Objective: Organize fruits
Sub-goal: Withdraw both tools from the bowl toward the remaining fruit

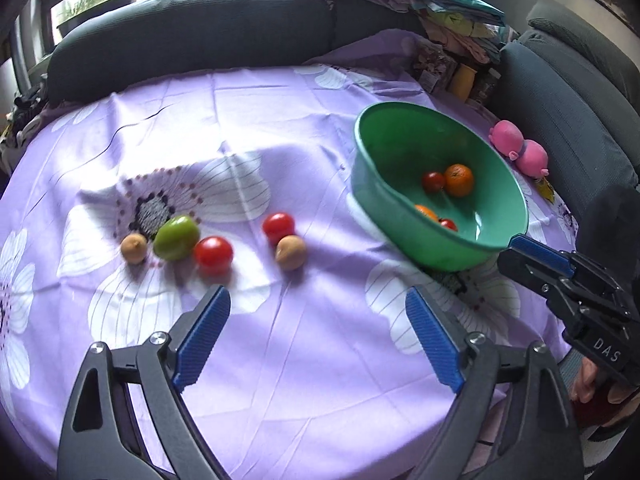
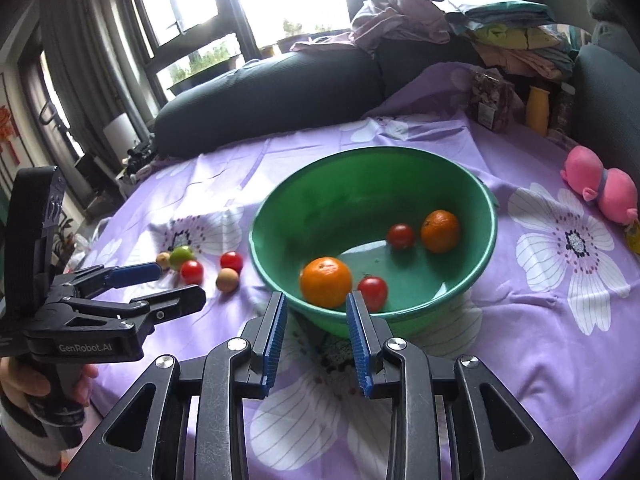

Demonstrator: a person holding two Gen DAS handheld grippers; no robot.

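A green bowl (image 2: 476,204) stands on the purple flowered cloth and holds two oranges (image 2: 326,281) and two red tomatoes (image 2: 400,236). It also shows in the left wrist view (image 1: 384,196). Left of it on the cloth lie a green fruit (image 1: 176,237), two red tomatoes (image 1: 213,255) and two small brown fruits (image 1: 291,252). My left gripper (image 1: 318,308) is open and empty, just short of the loose fruits. My right gripper (image 2: 317,300) is open and empty at the bowl's near rim.
A pink plush toy (image 2: 600,190) lies at the right table edge. Jars and a yellow bottle (image 2: 537,110) stand at the back right. Dark sofa cushions (image 2: 272,96) with piled clothes ring the far side of the table.
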